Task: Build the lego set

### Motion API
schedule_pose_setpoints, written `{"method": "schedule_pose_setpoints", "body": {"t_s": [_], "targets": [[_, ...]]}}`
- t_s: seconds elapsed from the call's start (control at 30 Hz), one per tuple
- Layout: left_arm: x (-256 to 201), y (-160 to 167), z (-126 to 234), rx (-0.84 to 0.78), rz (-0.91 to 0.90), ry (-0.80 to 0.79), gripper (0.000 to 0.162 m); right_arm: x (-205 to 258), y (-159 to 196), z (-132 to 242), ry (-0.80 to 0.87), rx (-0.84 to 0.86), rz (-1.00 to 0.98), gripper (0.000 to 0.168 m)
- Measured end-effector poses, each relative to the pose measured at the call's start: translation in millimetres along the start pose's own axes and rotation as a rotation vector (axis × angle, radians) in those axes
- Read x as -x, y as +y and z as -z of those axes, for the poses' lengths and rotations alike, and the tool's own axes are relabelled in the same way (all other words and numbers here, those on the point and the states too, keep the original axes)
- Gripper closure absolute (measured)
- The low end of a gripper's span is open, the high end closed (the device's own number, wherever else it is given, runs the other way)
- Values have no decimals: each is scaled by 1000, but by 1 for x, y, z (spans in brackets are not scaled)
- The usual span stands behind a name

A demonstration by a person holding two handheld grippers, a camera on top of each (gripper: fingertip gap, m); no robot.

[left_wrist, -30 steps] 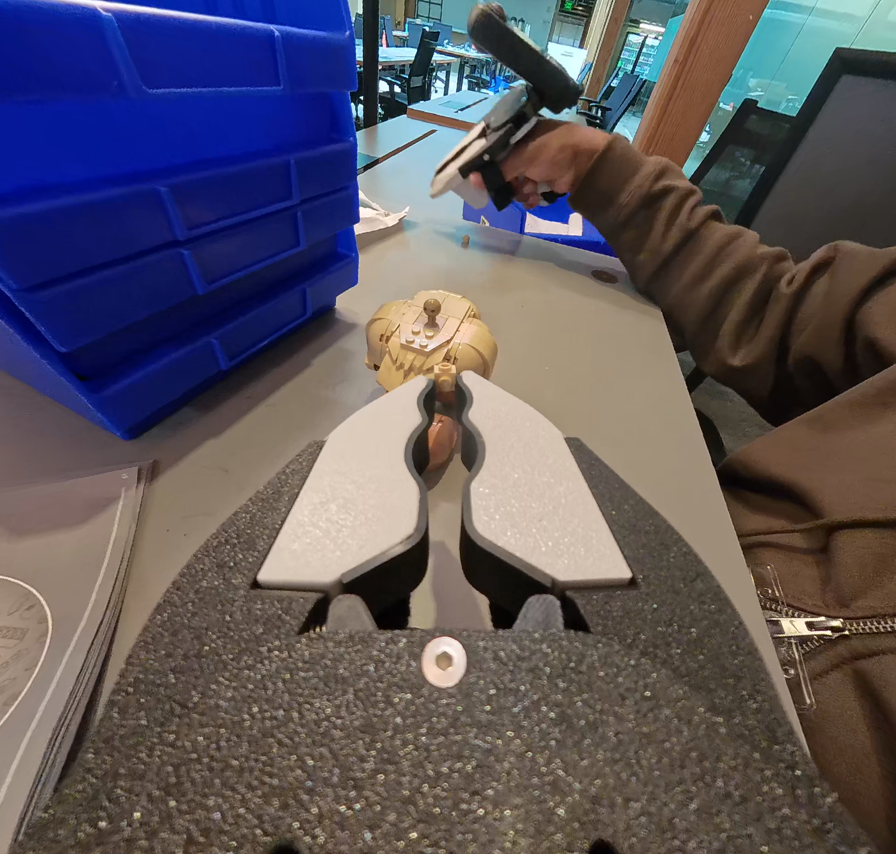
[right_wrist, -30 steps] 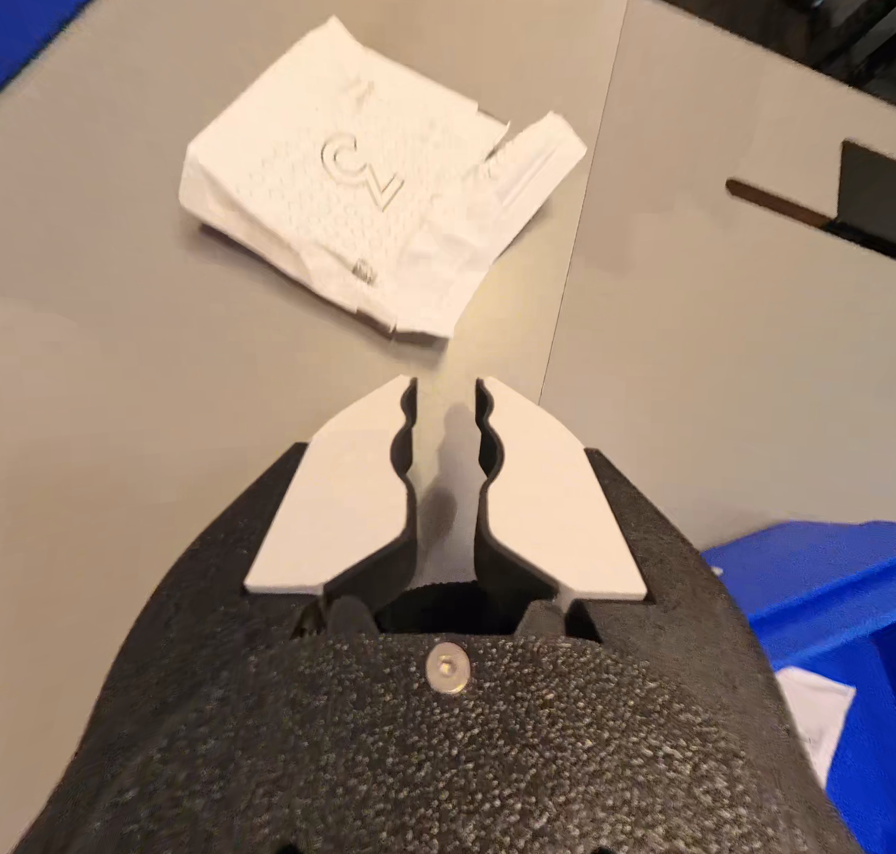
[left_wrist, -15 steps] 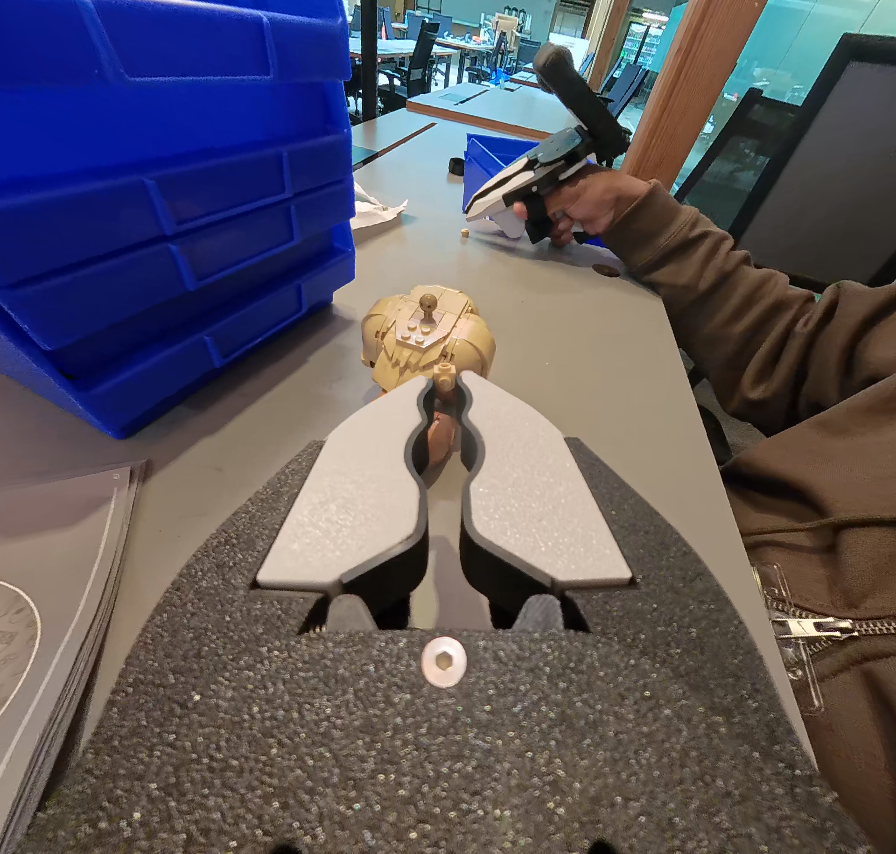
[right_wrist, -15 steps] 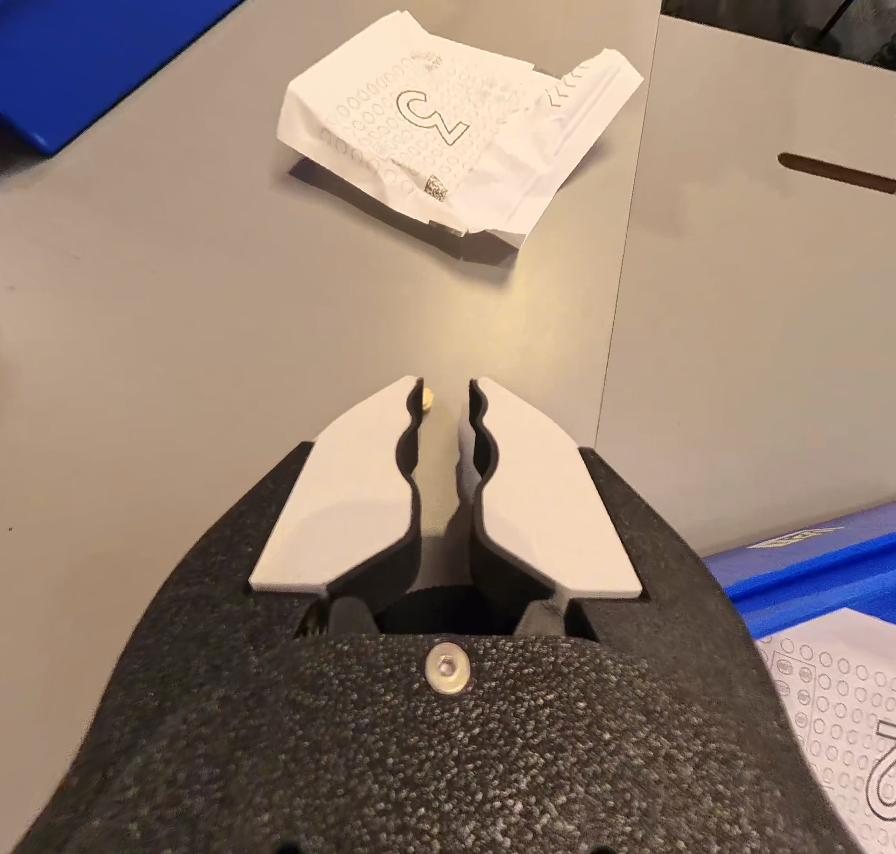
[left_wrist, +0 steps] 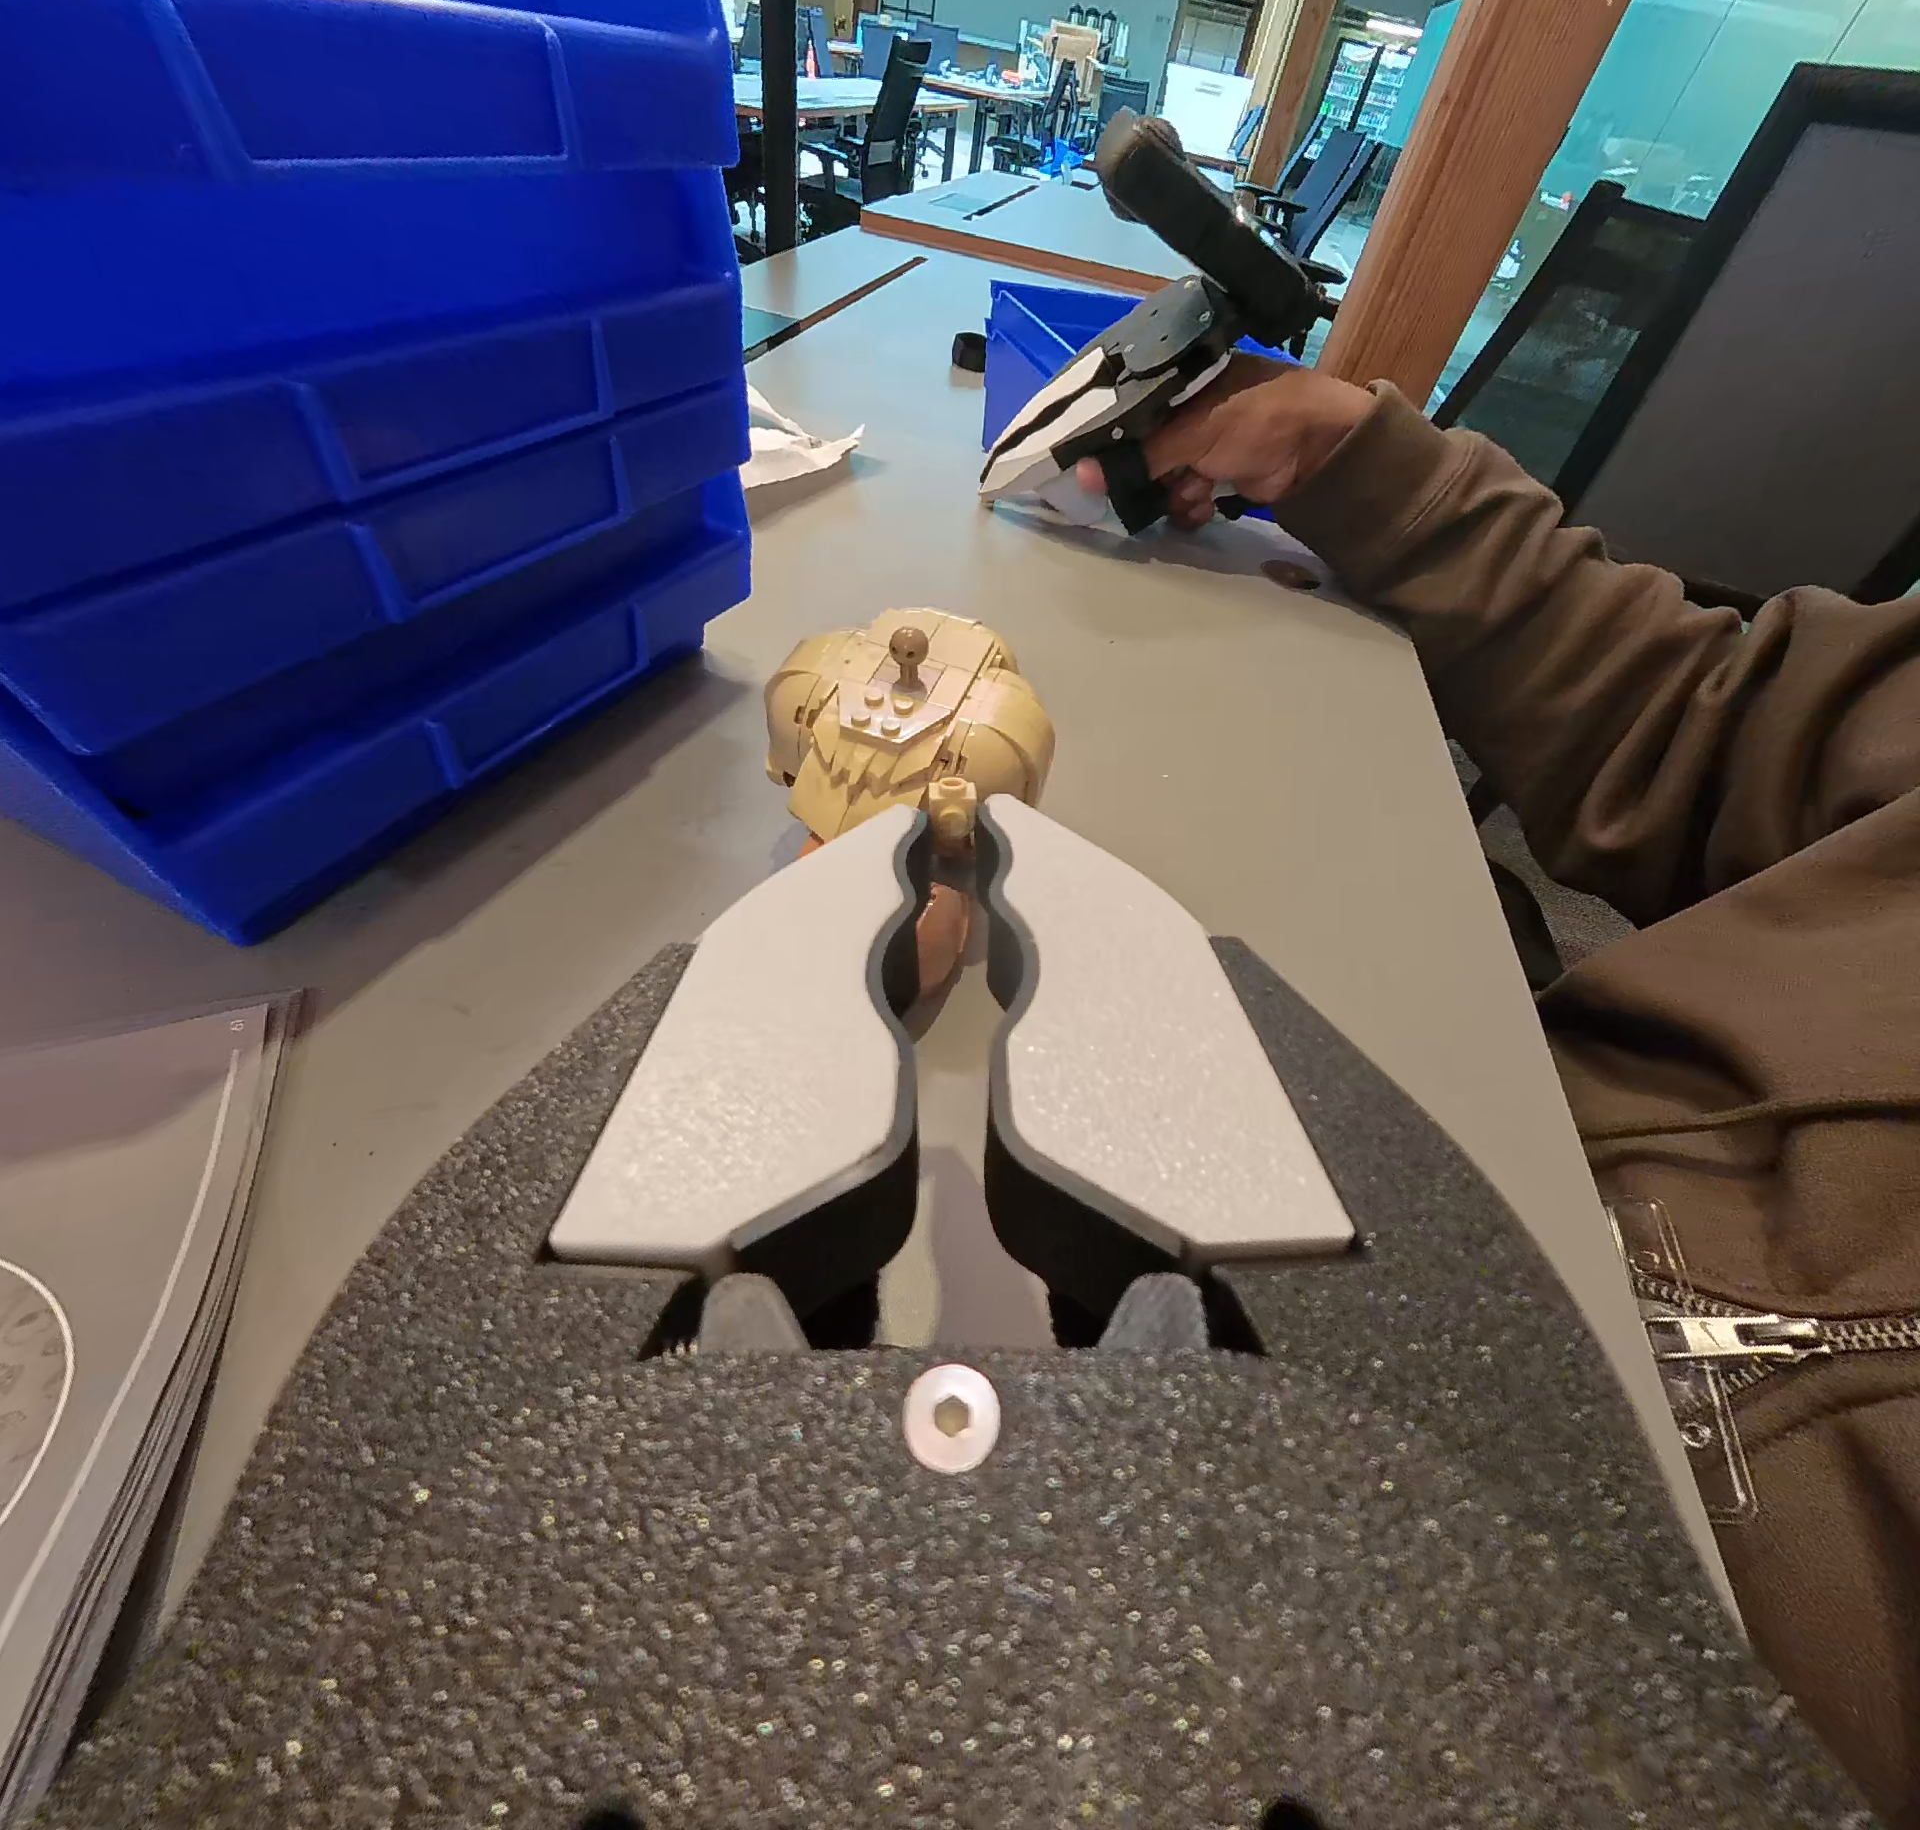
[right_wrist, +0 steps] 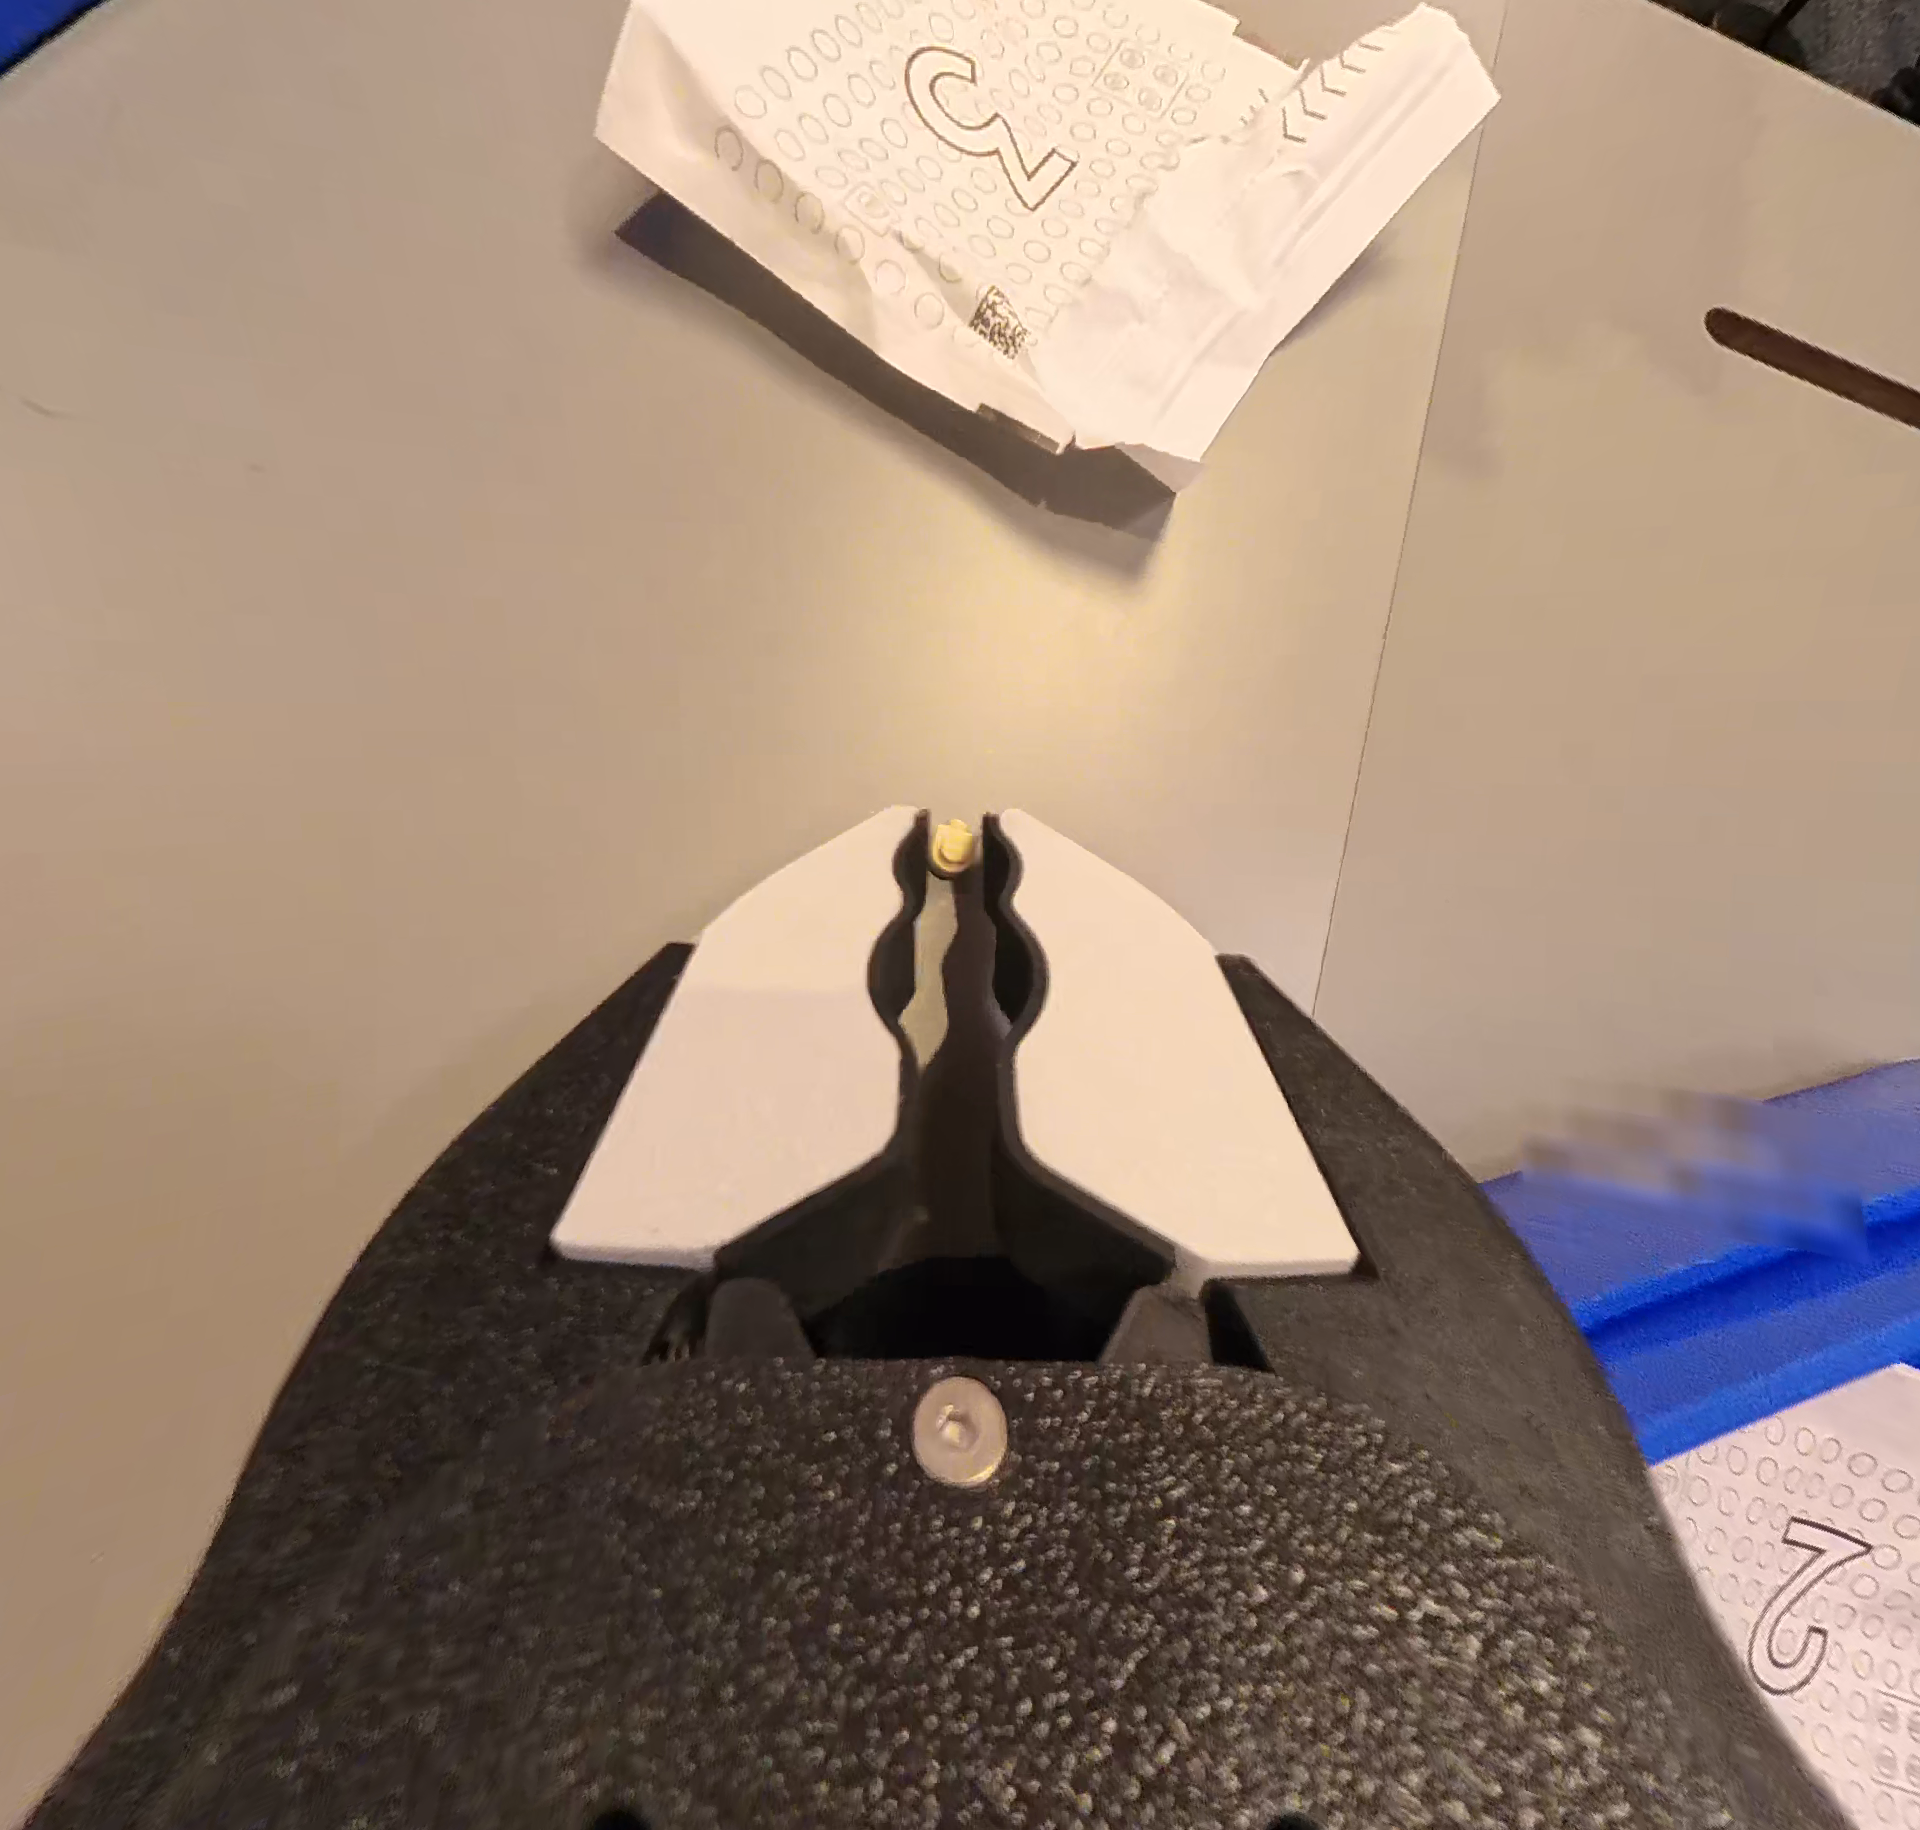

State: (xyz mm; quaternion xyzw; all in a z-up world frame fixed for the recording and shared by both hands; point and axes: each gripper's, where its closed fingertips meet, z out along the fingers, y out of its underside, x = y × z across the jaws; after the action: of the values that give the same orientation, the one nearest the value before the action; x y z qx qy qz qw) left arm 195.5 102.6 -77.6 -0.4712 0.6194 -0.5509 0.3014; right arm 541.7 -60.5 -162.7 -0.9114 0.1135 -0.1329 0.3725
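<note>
Right wrist view: right gripper (right_wrist: 954, 824) jaws clamped on tiny stud (right_wrist: 952, 842); left gripper (left_wrist: 950, 822) jaws grip tan lego model (left_wrist: 906, 720).

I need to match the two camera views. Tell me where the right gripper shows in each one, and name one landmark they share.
Left wrist view: right gripper upper right, tips down at the table.
Right wrist view: right gripper bottom centre, shut on a small tan piece.
Shared landmark: torn white paper bag.
</note>
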Motion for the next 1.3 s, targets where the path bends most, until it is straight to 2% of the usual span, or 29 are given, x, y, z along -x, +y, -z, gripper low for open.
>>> {"method": "schedule_pose_setpoints", "body": {"t_s": [0.2,0.33,0.47,0.8,1.07,1.3], "targets": [[0,0,0,-2,2,1,155,3,-5,0,-30,-13,-4,166],[0,1,-1,1,5,3,155,8,-37,12,-62,-117,-18,168],[0,-1,0,-2,-2,-2,155,4,-60,23,-25,-155,-8,168],[-3,2,-2,9,-2,12,155,0,0,16,-93,-75,-133,154],[0,2,-1,7,2,2,155,5,3,11,-72,-36,-71,147],[-3,0,-1,1,-4,8,155,4,6,6,-3,12,-13,156]]}}
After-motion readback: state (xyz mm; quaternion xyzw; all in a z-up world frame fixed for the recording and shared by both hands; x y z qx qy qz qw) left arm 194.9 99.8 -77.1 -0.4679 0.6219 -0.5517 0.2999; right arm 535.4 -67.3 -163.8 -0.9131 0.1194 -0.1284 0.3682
